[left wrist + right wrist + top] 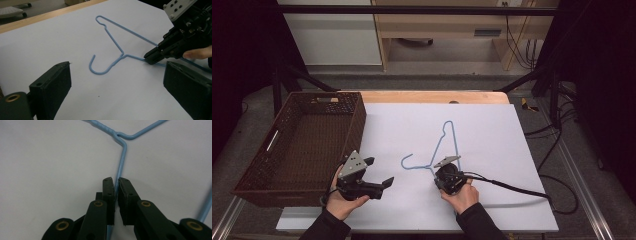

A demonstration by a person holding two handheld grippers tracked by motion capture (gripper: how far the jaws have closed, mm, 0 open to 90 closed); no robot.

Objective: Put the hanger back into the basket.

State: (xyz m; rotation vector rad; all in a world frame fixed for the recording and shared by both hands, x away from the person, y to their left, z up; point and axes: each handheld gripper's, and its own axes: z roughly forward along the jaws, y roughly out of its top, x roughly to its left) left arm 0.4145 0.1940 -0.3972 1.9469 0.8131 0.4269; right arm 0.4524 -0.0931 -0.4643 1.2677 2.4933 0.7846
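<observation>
You are pinching the blue hanger (121,162) with the right gripper (116,185), left gripper (117,82) waiting open; the lift toward the left basket (242,180) needs steadiness.

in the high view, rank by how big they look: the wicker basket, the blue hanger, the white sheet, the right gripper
1. White sheet, covering most of the table.
2. Wicker basket.
3. Blue hanger, long but thin wire.
4. Right gripper, its jaws shut on the hanger; smaller than the hanger's outline.

Blue wire hanger (443,148) lies flat on the white sheet (492,130).
</observation>
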